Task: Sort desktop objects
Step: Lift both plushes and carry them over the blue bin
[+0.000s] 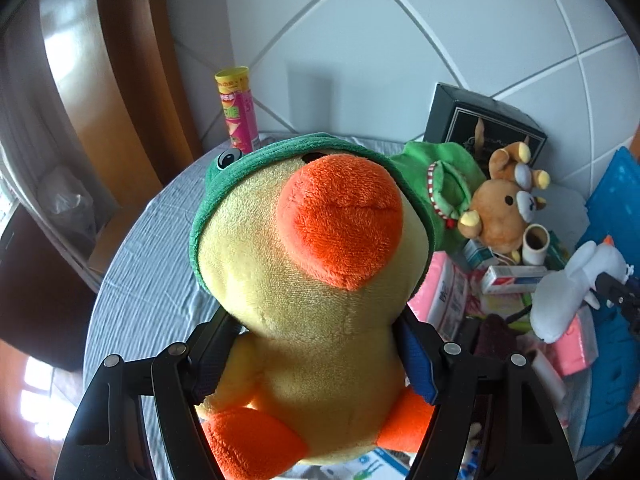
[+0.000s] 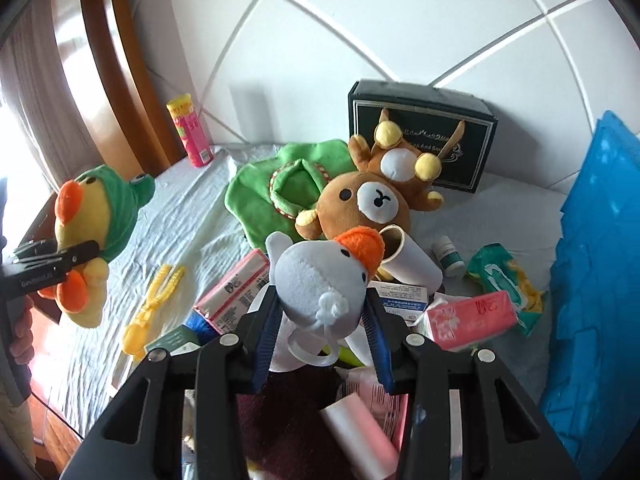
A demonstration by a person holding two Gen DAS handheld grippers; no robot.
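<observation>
My left gripper [image 1: 316, 364] is shut on a yellow plush duck [image 1: 304, 280] with an orange beak and a green frog hood, held above the table; the same duck shows in the right wrist view [image 2: 92, 224] at the left, in the left gripper [image 2: 60, 260]. My right gripper [image 2: 320, 332] is shut on a white plush goose [image 2: 320, 276] with an orange beak, held above the clutter. This goose shows at the right of the left wrist view [image 1: 568, 292]. A brown bear plush [image 2: 360, 204] lies behind it.
The round table has a pale cloth [image 2: 188, 208]. On it are a green plush slipper [image 2: 276, 184], a black box [image 2: 420, 136], a pink-yellow can [image 2: 188, 132], a yellow clip [image 2: 152, 304], pink tissue packs [image 2: 468, 316], a paper roll [image 2: 408, 260], a green wipes pack [image 2: 504, 276] and a blue board [image 2: 600, 260].
</observation>
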